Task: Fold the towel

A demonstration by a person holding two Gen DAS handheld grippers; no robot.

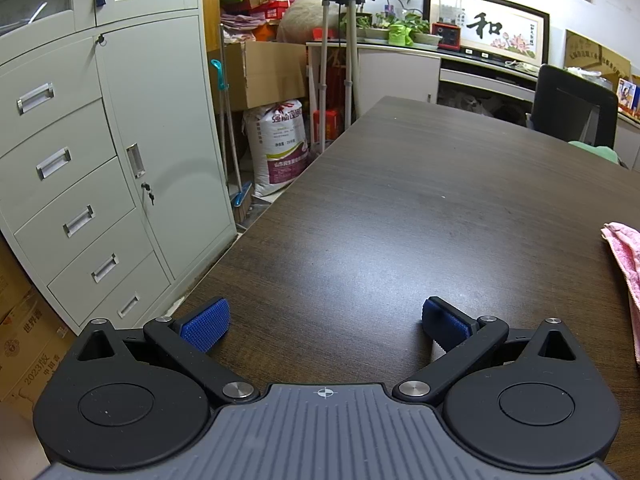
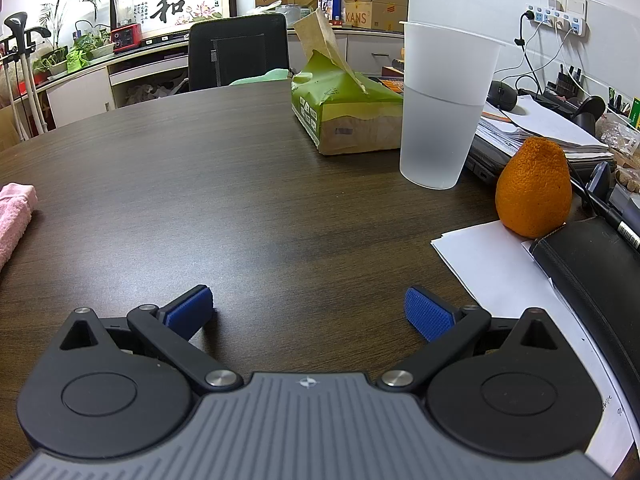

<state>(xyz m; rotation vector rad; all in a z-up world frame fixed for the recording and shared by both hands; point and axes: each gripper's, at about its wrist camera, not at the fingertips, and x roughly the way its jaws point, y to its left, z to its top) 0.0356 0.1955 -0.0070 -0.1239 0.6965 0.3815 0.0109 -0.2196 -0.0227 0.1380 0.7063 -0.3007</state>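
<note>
A: On the dark table (image 1: 400, 208), two tools, one per hand. The left tool (image 1: 325, 322) hangs low over bare wood, its two blue pads (image 1: 205, 324) spread wide apart, nothing between them.

B: Same on the other side: the right tool (image 2: 308, 312) has both pads (image 2: 429, 318) splayed open over empty wood.

A: And the towel? One pink towel (image 1: 624, 256), lying bunched at the right edge of the left view, well apart from that tool.

B: From the right view that same towel (image 2: 14, 220) sits at the far left edge, flat on the table, touching neither tool. So it lies between the two tools.

A: Count the rest on the right. One frosted plastic cup (image 2: 444, 108), upright. One orange (image 2: 534, 188) near it, resting at the edge of some white paper (image 2: 484, 252).

B: One green tissue box (image 2: 344, 116) beyond the cup, a brown sheet sticking up. One black chair (image 2: 240, 52) at the far side.

A: Left of the table, one grey cabinet (image 1: 100, 152); I count five drawer handles.
</note>
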